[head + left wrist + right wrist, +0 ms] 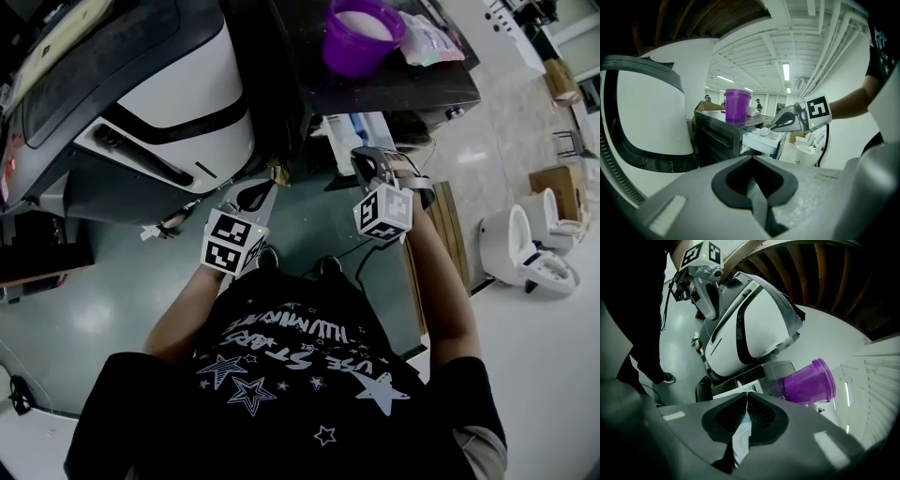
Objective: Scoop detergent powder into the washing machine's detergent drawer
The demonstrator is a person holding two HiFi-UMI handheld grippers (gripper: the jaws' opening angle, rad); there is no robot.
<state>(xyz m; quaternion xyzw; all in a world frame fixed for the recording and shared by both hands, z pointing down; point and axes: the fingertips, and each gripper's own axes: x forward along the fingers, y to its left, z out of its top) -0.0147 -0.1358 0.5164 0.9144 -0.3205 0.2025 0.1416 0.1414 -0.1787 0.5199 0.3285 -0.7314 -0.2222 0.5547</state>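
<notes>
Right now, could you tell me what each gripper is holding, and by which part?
The right gripper is shut on the scoop, gripping its handle, with the bowl over the detergent drawer. The left gripper holds nothing; its jaws are together.

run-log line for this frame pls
right hand-held gripper: shut on loaded scoop, at open detergent drawer | left hand-held gripper: shut, empty | purple tub: upright, above drawer

Tub (361, 33) on cabinet top (394, 89), open drawer (352, 127) below it, rounded appliance (178, 94) at left
</notes>
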